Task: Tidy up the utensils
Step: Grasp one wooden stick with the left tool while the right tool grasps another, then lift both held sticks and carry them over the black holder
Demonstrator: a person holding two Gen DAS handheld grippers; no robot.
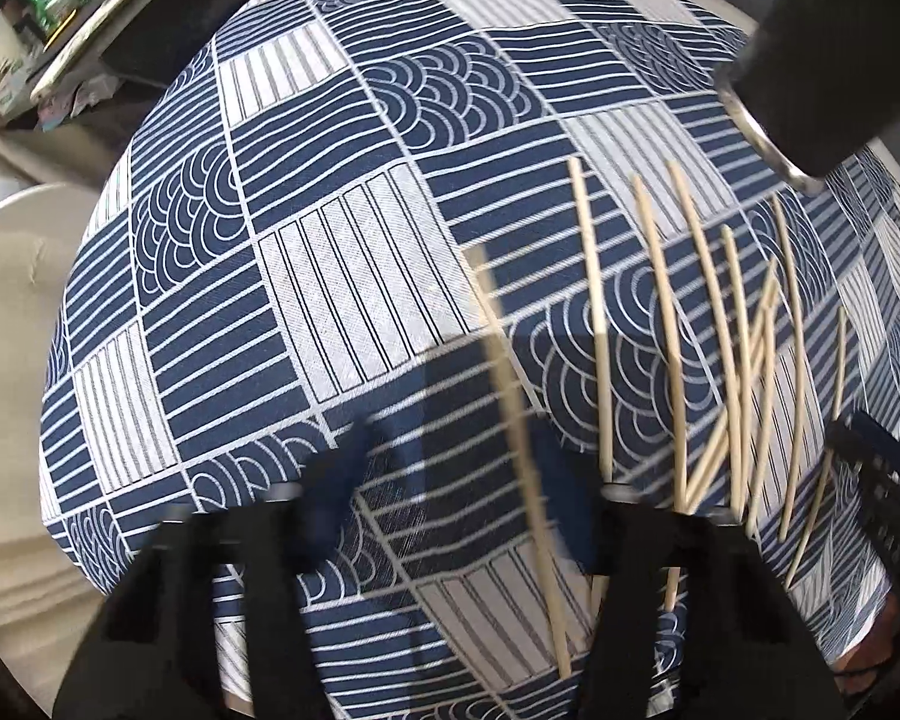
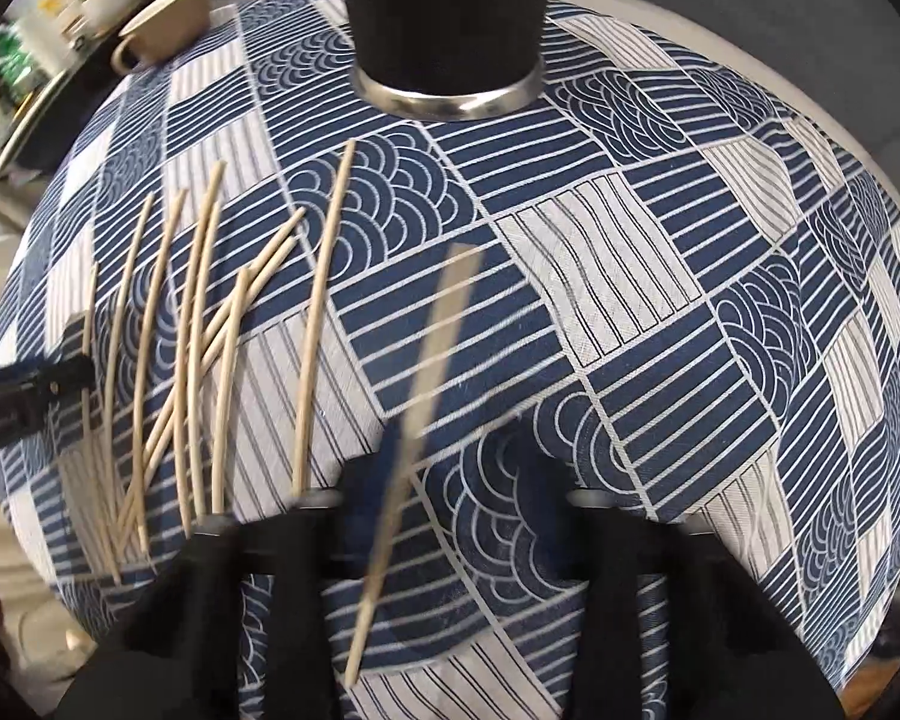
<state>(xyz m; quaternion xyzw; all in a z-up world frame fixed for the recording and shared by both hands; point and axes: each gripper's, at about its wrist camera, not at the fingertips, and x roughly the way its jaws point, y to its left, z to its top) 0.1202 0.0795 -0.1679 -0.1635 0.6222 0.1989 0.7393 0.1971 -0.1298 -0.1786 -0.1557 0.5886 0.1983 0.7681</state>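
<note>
The patterned tablecloth [image 1: 330,276] is being overlooked by both grippers. A black cup [image 2: 444,24] is standing ahead of the right gripper [image 2: 450,516]. One chopstick [image 2: 408,450] is being held in its narrowed jaws, another chopstick [image 1: 522,450] in the left gripper [image 1: 450,516]. Loose chopsticks [image 1: 720,360] are lying just right of the left jaws.

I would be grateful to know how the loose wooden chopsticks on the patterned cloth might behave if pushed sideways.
The chopsticks look thin and rounded, so they would probably roll. They seem light, likely scattering easily. The woven tablecloth may add some friction and slow them.
</note>
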